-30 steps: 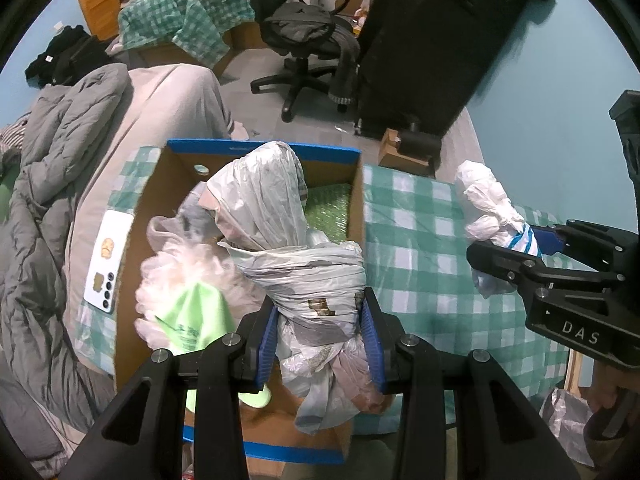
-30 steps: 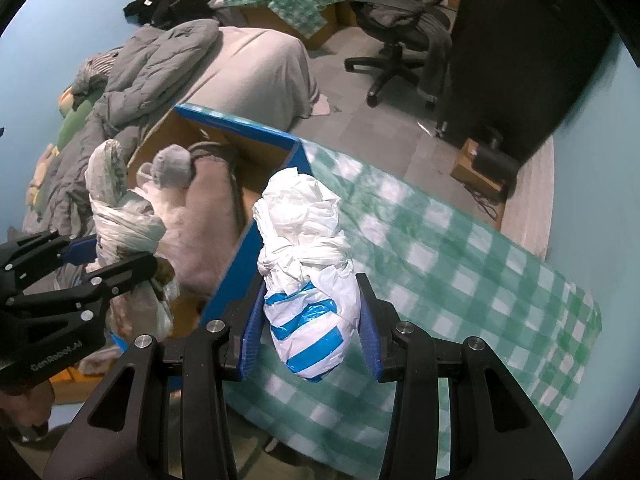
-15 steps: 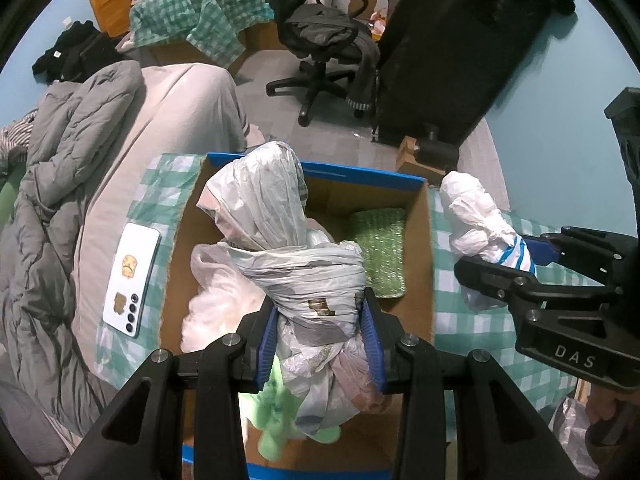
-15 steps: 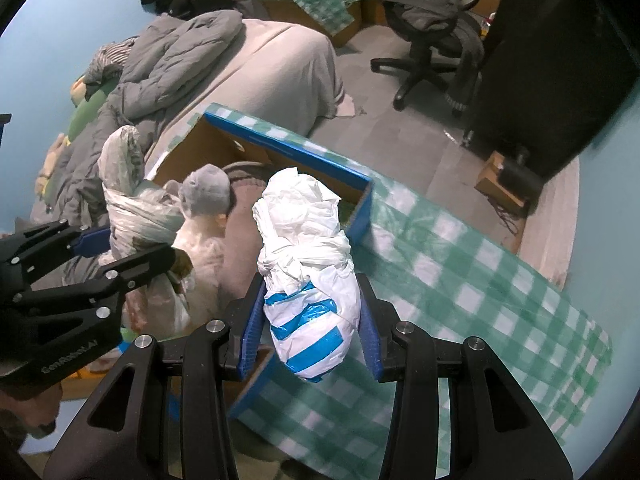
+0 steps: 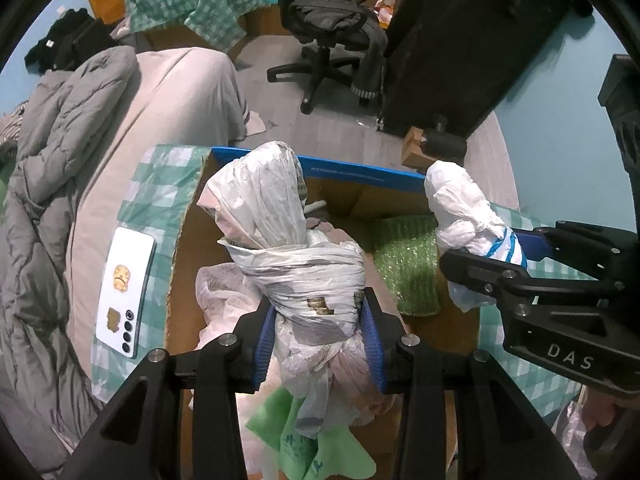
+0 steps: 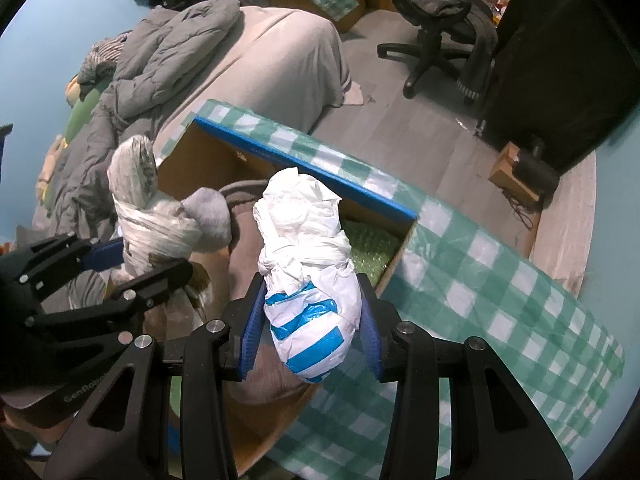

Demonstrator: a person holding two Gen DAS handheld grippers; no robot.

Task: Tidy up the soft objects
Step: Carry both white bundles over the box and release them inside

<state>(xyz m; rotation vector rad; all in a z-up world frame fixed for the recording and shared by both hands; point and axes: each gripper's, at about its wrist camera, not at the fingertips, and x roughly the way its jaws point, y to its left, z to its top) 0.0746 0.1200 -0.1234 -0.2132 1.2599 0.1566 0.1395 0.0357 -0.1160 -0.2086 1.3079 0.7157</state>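
Note:
My left gripper (image 5: 320, 340) is shut on a grey-white knotted plastic bag bundle (image 5: 280, 240) and holds it over the open cardboard box (image 5: 360, 174) with blue edges. My right gripper (image 6: 310, 344) is shut on a white bundle with blue stripes (image 6: 308, 280), held over the box's right side. Each gripper shows in the other's view: the right one (image 5: 492, 256), the left one (image 6: 132, 264). Inside the box lie a green bubble-wrap piece (image 5: 404, 268), a green cloth (image 5: 308, 440), pale bags and a brown-grey soft item (image 6: 248, 240).
The box sits on a green-checked cloth (image 6: 500, 280) over a table. A white phone (image 5: 124, 292) lies left of the box. A bed with a grey quilt (image 5: 52, 152) is at left. An office chair (image 5: 332, 28) and a dark cabinet (image 5: 460, 40) stand behind.
Both grippers have moved left over the box, still holding their bundles. The striped bundle now hangs over the box's right side instead of over the cloth.

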